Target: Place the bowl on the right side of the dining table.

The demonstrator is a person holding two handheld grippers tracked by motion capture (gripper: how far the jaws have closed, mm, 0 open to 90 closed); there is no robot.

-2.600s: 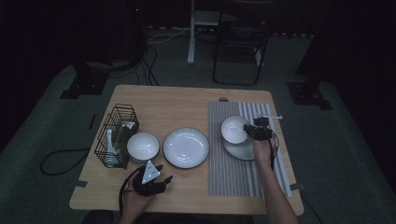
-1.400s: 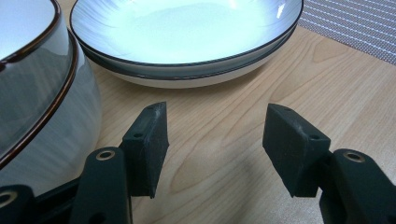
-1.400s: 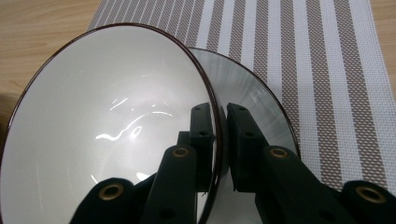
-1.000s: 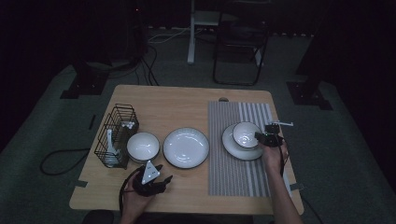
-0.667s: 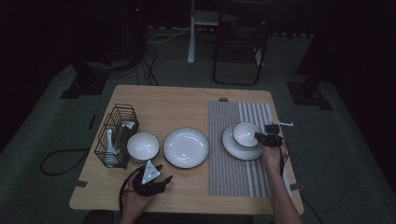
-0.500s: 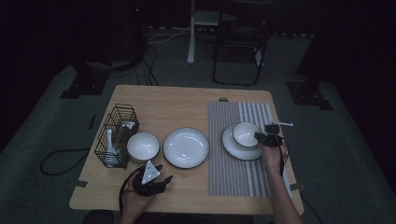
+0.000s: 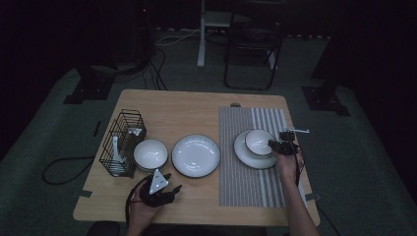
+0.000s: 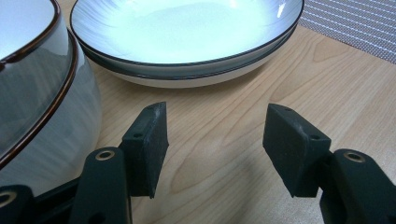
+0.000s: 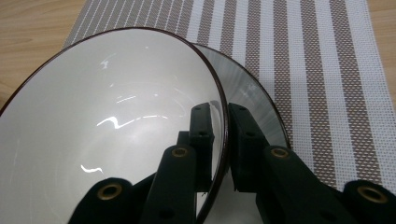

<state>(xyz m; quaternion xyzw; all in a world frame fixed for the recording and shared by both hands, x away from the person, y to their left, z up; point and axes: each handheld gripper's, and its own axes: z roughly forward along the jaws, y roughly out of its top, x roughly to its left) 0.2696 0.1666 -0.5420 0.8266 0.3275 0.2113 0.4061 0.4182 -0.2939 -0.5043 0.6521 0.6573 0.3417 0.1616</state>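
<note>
**Bowl set on its plate, right fingers pinching the rim**

Dark room, wooden counter [image 7: 196, 105] lit from above. On the striped placemat [image 7: 253, 191] the small bowl [image 7: 258, 141] sits on a plate [image 7: 243, 155], and the right gripper [image 7: 276, 145] has its fingers [image 9: 201, 140] clamped on the bowl's thin rim, one inside the wall and one outside. That pinch at the edge, I judge, lets the bowl be lowered level onto the plate. Out from there, a wide empty plate [image 7: 195, 155] lies mid-counter, a second bowl [image 7: 150, 154] beside it, then a wire rack [image 7: 123, 142]. The left gripper [image 8: 212, 149] rests near the counter's front edge, fingers apart on nothing, probably waiting its turn.
</note>
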